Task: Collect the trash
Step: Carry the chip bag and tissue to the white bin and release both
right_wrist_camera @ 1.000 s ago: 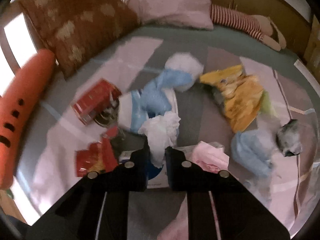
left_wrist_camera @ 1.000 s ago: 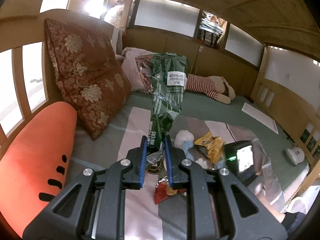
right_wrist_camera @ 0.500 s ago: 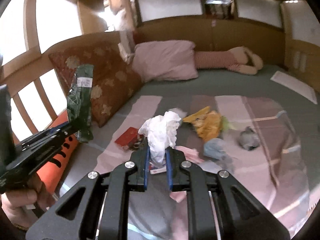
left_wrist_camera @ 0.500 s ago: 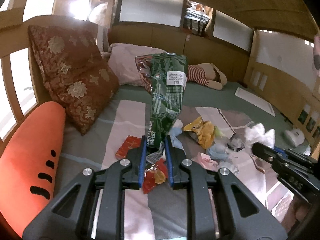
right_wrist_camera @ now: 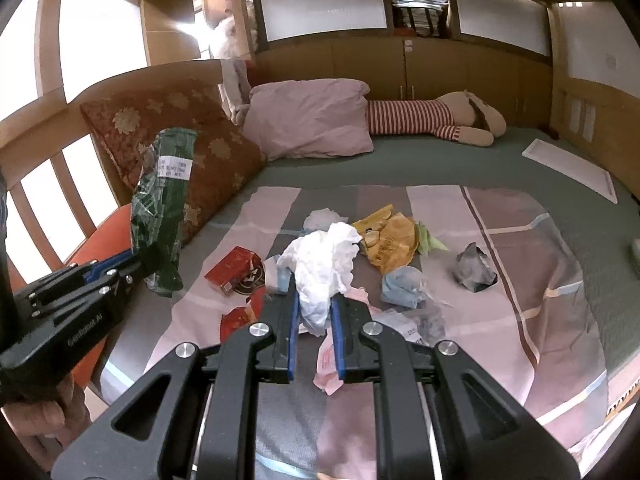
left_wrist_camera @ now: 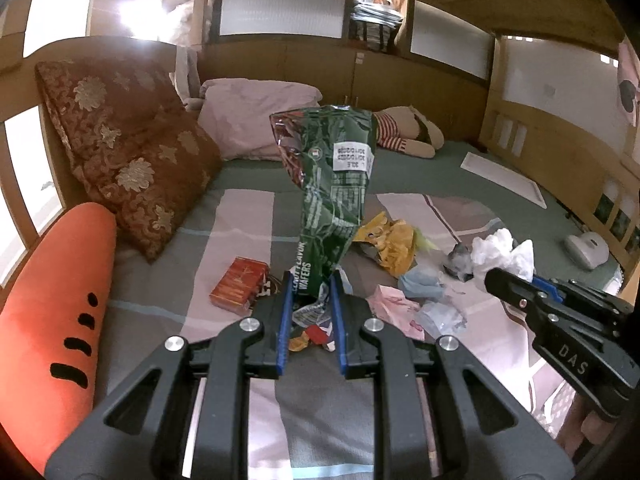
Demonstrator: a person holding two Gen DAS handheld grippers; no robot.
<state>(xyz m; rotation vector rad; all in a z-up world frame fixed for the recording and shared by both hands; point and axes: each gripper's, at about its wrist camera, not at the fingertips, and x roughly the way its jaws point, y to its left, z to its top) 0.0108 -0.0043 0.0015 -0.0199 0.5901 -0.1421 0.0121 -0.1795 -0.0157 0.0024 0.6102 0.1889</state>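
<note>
In the left wrist view our left gripper sits at bottom centre, its blue-lined jaws nearly closed and pinching the lower end of a green wafer wrapper. The wrapper stands upright out of the jaws and fans toward the middle of the frame, a white label near its top. At the right edge of that view our right gripper comes in from the lower right with a crumpled white tissue clamped at its tip.

The right wrist view shows the same grip from behind: narrow jaws pressed on the wad, which bulges above them at centre frame. At left in this view the wrapper rises from our other tool, with part of a hand at the lower left corner.

More trash lies on the striped bedspread past both tools: a red carton left of centre, a torn red wrapper just below it, a yellow packet in the middle, a light blue wad below that, a grey crumpled wad to the right, and a pink paper by the jaws.

An orange carrot cushion fills the lower left of the left wrist view, with a brown floral pillow above it.
</note>
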